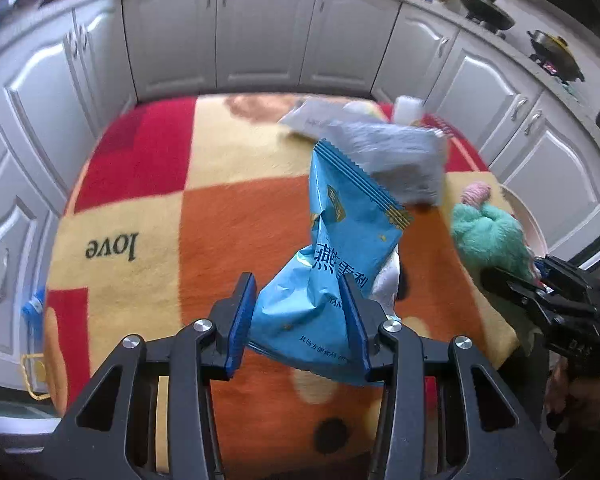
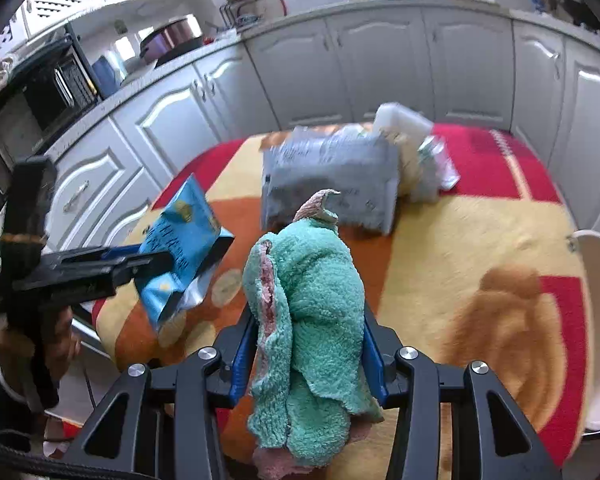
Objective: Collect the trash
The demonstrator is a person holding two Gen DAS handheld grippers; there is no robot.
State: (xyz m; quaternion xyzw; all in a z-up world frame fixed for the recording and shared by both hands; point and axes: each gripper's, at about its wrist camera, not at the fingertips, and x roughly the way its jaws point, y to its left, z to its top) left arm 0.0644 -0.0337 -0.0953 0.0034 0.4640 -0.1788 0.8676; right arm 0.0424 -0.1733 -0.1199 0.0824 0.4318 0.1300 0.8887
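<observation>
the left gripper (image 1: 300,320) is clamped on a crumpled blue foil snack wrapper (image 1: 340,248) above the red, orange and cream blanketed surface (image 1: 220,200), while the right gripper (image 2: 308,356) is clamped on a fluffy mint-green cloth (image 2: 312,300).

Table under a red, orange and cream blanket (image 1: 148,184) printed "love", grey bag (image 2: 332,184) lying on it, white container (image 2: 404,120) behind

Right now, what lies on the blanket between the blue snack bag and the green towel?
Nothing: in the right wrist view, only bare orange blanket separates the blue snack bag in the left gripper from the green towel.
</observation>
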